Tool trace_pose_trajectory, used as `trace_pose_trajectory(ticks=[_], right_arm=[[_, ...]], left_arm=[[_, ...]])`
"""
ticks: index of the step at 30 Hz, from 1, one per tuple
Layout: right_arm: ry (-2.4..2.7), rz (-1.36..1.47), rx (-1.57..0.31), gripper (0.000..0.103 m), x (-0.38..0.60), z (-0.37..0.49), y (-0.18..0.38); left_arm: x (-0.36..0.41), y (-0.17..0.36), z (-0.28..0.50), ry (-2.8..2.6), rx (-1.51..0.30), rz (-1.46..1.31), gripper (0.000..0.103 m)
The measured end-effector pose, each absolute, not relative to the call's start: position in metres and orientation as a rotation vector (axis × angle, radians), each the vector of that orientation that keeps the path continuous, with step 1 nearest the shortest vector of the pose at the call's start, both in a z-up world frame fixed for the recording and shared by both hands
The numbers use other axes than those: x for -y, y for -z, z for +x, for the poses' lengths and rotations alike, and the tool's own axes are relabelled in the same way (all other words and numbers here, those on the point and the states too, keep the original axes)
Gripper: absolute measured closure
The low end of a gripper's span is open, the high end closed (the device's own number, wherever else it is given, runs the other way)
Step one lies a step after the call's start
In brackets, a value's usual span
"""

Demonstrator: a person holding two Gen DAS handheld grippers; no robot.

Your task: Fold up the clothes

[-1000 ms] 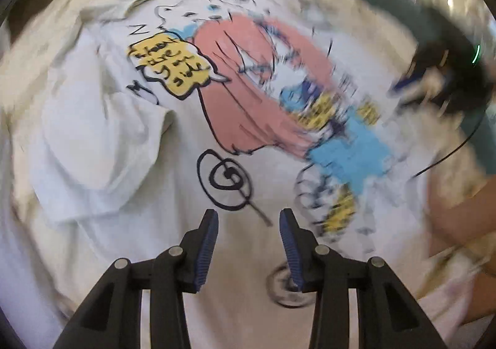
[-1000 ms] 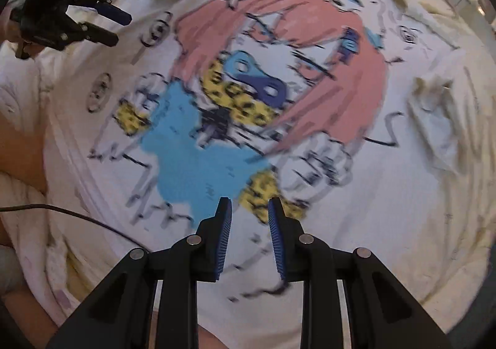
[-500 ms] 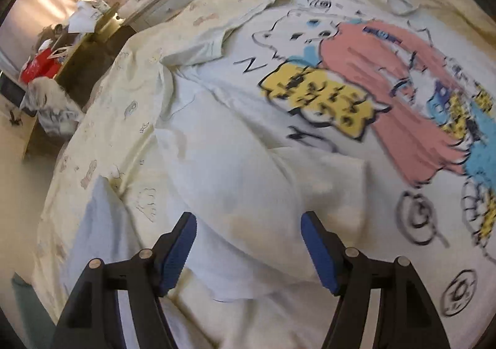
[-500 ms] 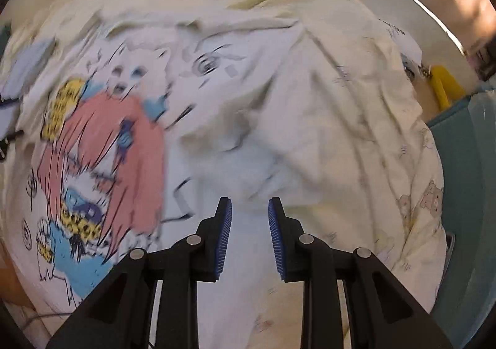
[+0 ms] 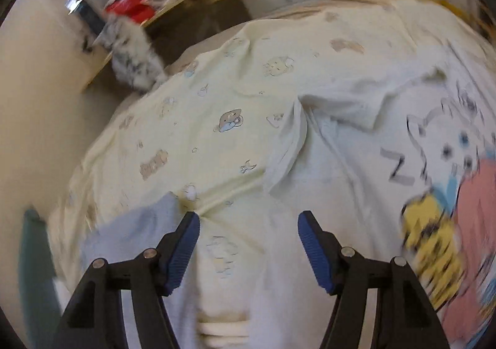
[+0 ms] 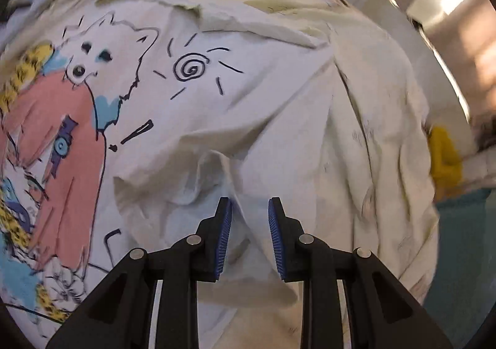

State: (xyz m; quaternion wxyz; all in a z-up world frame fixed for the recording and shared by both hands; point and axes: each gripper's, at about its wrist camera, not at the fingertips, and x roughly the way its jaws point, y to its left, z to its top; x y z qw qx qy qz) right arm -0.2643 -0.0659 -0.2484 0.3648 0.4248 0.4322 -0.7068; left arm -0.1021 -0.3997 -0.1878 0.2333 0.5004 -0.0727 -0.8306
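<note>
A white printed T-shirt (image 6: 248, 94) is spread face up on a bed covered by a pale yellow sheet (image 5: 217, 107), one sleeve (image 5: 341, 107) lying outward. The left gripper (image 5: 248, 243) is held with jaws spread wide and empty, the right gripper (image 6: 249, 237) with jaws narrowly parted over a rumpled fold, nothing pinched. Each sleeve edge is best gathered fully before closing; only the letters "Z Z" (image 5: 409, 169) can be read.
</note>
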Motion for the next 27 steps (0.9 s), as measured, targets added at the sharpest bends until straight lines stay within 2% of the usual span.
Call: trace_pose_trajectory(ticks=[3, 4, 5, 9, 13, 15, 16, 18, 19, 24, 25, 27], right_arm=[[1.720, 1.068, -1.201, 0.077, 0.074, -0.257, 0.258], [1.690, 1.043, -1.242, 0.095, 0.076, -0.253, 0.261], [1.659, 1.018, -1.283, 0.102, 0.078, -0.250, 0.264], [1.743, 0.959, -1.258, 0.102, 0.068, -0.269, 0.238], [2.103, 0.987, -1.028, 0.102, 0.030, -0.354, 0.176], [2.308, 1.089, -0.892, 0.102, 0.001, -0.410, 0.156], [2.382, 1.209, -0.793, 0.101, -0.018, -0.437, 0.156], [2.511, 1.452, -0.570, 0.092, -0.057, -0.489, 0.156], [2.511, 1.444, -0.641, 0.082, -0.054, -0.489, 0.160], [2.490, 1.368, -1.025, 0.080, -0.038, -0.485, 0.175], [2.482, 1.355, -1.098, 0.075, -0.037, -0.485, 0.177], [2.468, 1.396, -1.070, 0.072, -0.041, -0.492, 0.169]], left_arm=[[0.391, 0.189, -0.107, 2.349, -0.019, 1.357, 0.036], [0.386, 0.189, -0.110, 2.366, -0.016, 1.369, 0.036], [0.380, 0.191, -0.114, 2.393, 0.011, 1.378, 0.036], [0.365, 0.200, -0.126, 2.481, 0.100, 1.358, 0.036], [0.374, 0.214, -0.131, 2.424, 0.074, 1.397, 0.036], [0.381, 0.216, -0.130, 2.413, 0.048, 1.393, 0.036], [0.383, 0.217, -0.128, 2.412, 0.039, 1.390, 0.036], [0.383, 0.219, -0.128, 2.401, 0.055, 1.404, 0.036], [0.382, 0.219, -0.127, 2.402, 0.064, 1.406, 0.036], [0.375, 0.222, -0.125, 2.426, 0.102, 1.421, 0.036], [0.374, 0.224, -0.125, 2.430, 0.111, 1.428, 0.036], [0.371, 0.227, -0.124, 2.432, 0.112, 1.441, 0.036]])
